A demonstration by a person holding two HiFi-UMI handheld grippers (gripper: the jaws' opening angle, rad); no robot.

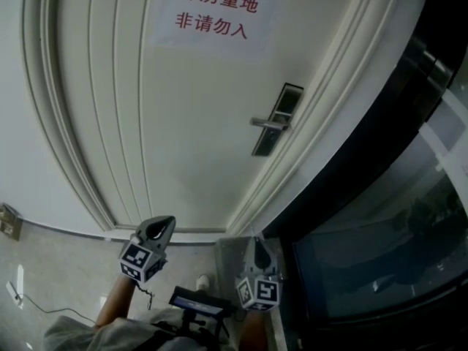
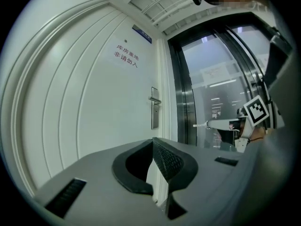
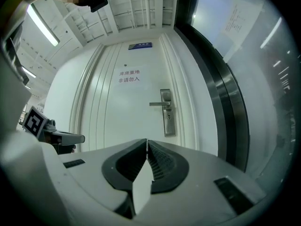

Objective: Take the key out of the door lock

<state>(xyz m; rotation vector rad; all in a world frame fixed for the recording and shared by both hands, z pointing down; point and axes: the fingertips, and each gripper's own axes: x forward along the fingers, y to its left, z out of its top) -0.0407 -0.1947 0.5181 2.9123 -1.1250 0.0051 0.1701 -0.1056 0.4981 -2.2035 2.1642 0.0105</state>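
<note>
The white door (image 1: 183, 123) carries a metal lock plate (image 1: 276, 129) with a lever handle (image 1: 267, 123). The plate also shows in the right gripper view, lock plate (image 3: 167, 113), with a small keyhole spot under the lever; the key itself is too small to make out. My left gripper (image 1: 168, 224) and right gripper (image 1: 257, 241) hang low in front of the door, well short of the lock. In the gripper views, left gripper (image 2: 153, 140) and right gripper (image 3: 147, 141) each have their jaws together with nothing between them.
A paper sign (image 1: 217, 12) with red print is stuck high on the door. A dark-framed glass wall (image 1: 380, 218) stands right of the door frame. A wall socket (image 1: 9, 221) and a cable (image 1: 44, 309) are low on the left. A shoe (image 1: 203, 281) is below.
</note>
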